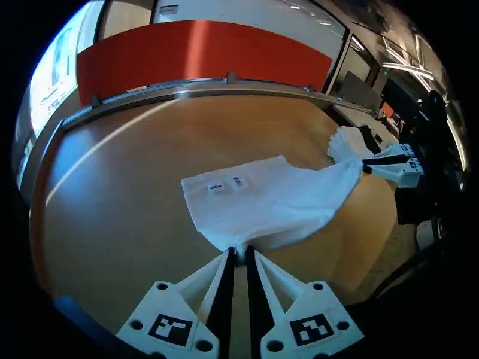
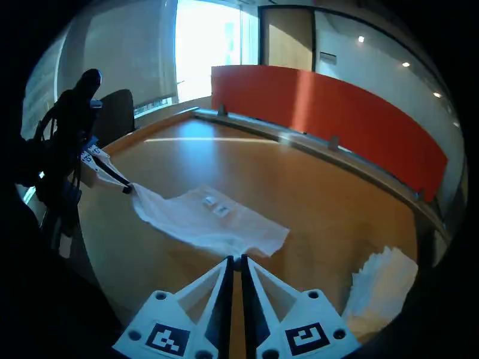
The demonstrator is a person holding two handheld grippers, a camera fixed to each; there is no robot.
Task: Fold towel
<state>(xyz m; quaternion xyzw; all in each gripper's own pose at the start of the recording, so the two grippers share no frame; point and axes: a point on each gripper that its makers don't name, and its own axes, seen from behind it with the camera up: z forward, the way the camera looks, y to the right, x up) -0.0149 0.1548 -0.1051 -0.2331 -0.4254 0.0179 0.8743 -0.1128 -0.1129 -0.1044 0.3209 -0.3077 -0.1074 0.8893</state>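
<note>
A white towel (image 1: 269, 200) with two small tags lies spread on the wooden table (image 1: 132, 197). In the left gripper view my left gripper (image 1: 239, 254) is shut on the towel's near corner. Farther right, my right gripper (image 1: 366, 164) pinches another corner and holds it a little off the table. In the right gripper view the towel (image 2: 203, 224) stretches from my right gripper (image 2: 235, 260), shut on its near edge, to my left gripper (image 2: 127, 189) at the far left, held by a person in dark clothing (image 2: 63, 137). Between the two held corners the cloth sags.
A stack of folded white towels (image 1: 347, 143) (image 2: 383, 281) sits near the table edge beside the right gripper. A red partition (image 1: 197, 54) (image 2: 335, 125) with a metal rail runs along the far edge. A dark chair (image 2: 117, 116) stands at the table's end.
</note>
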